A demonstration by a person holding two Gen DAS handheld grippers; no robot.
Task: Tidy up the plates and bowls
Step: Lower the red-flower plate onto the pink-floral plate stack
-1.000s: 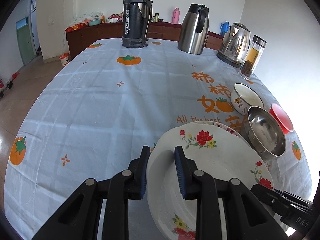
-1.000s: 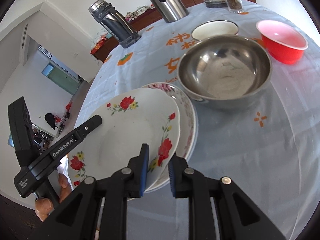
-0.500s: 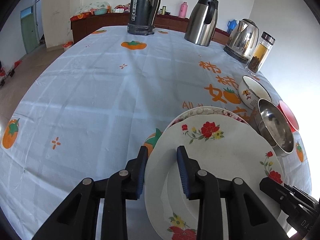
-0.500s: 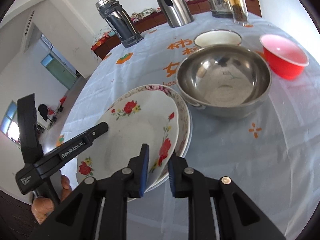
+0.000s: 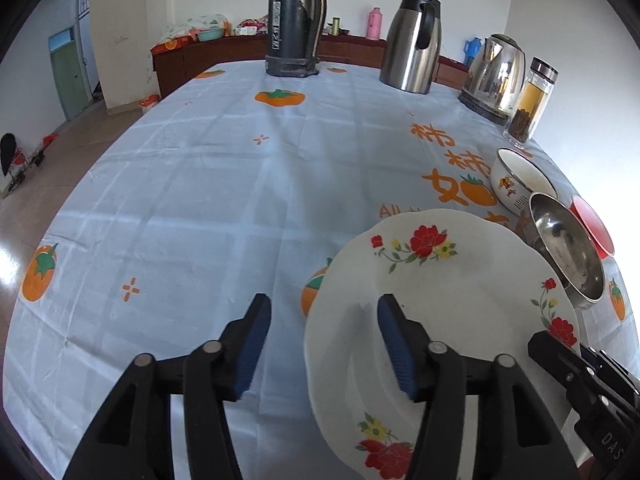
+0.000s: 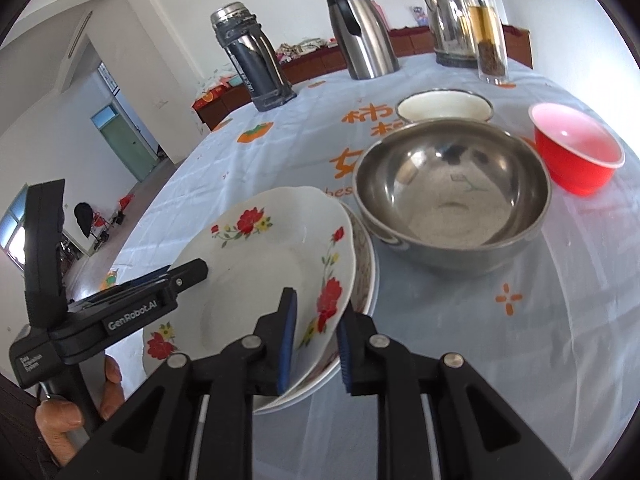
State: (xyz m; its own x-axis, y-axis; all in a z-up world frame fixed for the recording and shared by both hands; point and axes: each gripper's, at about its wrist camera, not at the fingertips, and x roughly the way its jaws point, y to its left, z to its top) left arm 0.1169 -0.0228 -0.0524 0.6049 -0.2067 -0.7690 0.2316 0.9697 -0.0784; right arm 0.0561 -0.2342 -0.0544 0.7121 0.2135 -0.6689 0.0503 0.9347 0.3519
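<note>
**Flowered plate set down on another plate**

The left gripper (image 5: 320, 344) has just spread wide, pads clear of the glossy white flowered plate (image 6: 264, 264). The right gripper (image 6: 314, 340) has just been loosening, its pads straddling that scalloped rim. The plate lies on a patterned plate (image 6: 366, 264); just beyond stands a round steel bowl (image 6: 452, 192).

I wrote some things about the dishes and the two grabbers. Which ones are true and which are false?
1. The flowered plate sits on top of another plate. True.
2. The red bowl is inside the steel bowl. False: it stands beside it.
3. The left gripper is squeezing the plate. False: its jaws have just been opening, and they stand wide around the rim.
4. The right gripper has the plates' edge between its jaws. True.
5. The steel bowl holds soup. False: it looks empty.
</note>
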